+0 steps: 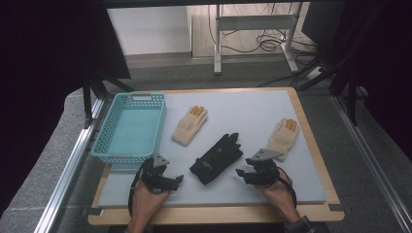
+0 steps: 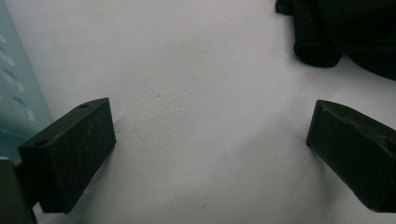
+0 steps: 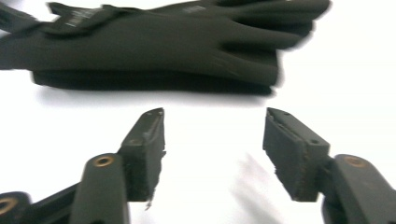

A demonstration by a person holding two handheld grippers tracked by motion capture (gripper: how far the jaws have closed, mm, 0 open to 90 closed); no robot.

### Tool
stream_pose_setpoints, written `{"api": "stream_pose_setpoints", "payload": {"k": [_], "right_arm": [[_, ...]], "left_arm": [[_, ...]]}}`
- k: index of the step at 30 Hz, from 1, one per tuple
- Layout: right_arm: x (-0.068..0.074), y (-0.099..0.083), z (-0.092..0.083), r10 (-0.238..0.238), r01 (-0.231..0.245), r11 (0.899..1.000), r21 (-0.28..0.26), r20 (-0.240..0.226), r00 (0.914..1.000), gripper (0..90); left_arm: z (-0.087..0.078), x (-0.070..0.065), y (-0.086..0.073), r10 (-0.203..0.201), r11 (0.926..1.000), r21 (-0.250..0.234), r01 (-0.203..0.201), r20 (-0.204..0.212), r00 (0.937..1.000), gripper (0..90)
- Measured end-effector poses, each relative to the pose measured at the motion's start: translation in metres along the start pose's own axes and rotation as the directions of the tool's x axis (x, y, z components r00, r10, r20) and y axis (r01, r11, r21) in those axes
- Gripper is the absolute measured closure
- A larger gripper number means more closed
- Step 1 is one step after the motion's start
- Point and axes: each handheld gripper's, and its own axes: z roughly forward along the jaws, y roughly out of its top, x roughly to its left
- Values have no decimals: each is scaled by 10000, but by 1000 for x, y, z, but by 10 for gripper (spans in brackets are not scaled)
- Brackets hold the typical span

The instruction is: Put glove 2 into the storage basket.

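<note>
A black glove point(image 1: 216, 158) lies at the middle of the grey mat point(image 1: 252, 104), looking like a stacked pair in the right gripper view point(image 3: 154, 46). A cream glove with orange fingertips point(image 1: 190, 124) lies behind it to the left, and a second one point(image 1: 283, 137) lies to the right. My left gripper point(image 1: 178, 180) rests on the mat left of the black glove, jaws wide open and empty point(image 2: 210, 140). My right gripper point(image 1: 240, 172) sits just right of the black glove and points at it. Its jaws are open with nothing between them point(image 3: 215, 126), a little short of the glove.
A light blue plastic basket point(image 1: 130, 127) stands at the mat's left side, close to my left gripper, and its wall shows in the left gripper view point(image 2: 18, 93). The mat lies on a wooden board point(image 1: 218, 214). A desk frame and cables stand beyond the table.
</note>
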Motion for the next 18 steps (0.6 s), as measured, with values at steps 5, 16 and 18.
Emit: {"api": "stream_pose_setpoints", "payload": {"k": [5, 16, 18], "right_arm": [[-19, -9, -9, 74, -79, 9999, 105, 516, 9986, 275], [-34, -21, -10, 45, -88, 9989, 458, 939, 9956, 210], [-34, -21, -9, 29, -75, 9989, 460, 992, 9951, 208]], "left_arm": [[0, 0, 0, 0, 10000, 3, 0, 2, 10000, 15], [0, 0, 0, -3, 10000, 14, 3, 2, 10000, 14], [0, 0, 0, -7, 10000, 15, 7, 8, 10000, 14]]}}
